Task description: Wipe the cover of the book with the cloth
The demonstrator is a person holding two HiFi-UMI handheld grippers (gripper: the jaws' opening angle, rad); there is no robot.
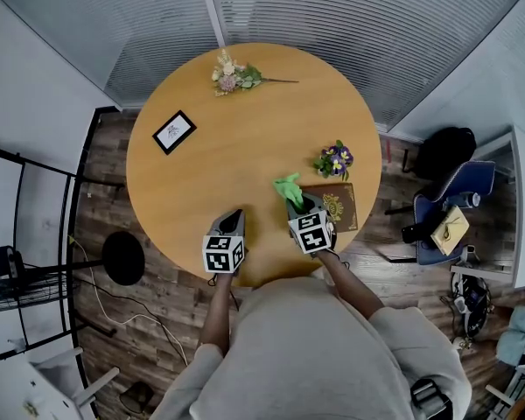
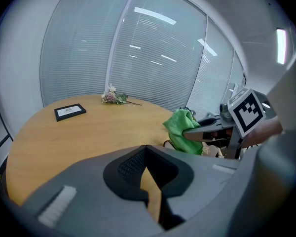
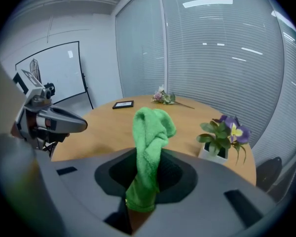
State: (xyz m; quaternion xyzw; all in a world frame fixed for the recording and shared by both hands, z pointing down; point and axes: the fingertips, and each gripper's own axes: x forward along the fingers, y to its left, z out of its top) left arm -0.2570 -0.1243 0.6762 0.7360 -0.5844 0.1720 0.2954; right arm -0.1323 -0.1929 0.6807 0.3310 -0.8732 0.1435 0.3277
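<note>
R gripper (image 3: 145, 181) clamps cloth (image 3: 151, 132), lengthwise along jaws.

Cloth (image 3: 149, 142): green, fluffy, bunched and twisted. Its lower end was pinched between the right gripper (image 3: 140, 200) jaws; the rest stood free beyond them. Book (image 1: 339, 206): brown cover with gold emblem, closed, lay flat at the table (image 1: 236, 147) edge, near the cloth.

Office meeting room: glass walls with blinds (image 1: 350, 16), whiteboard (image 3: 49, 73) on stand, round wooden table (image 1: 245, 147), blue office chair (image 1: 455, 191), wood floor.
</note>
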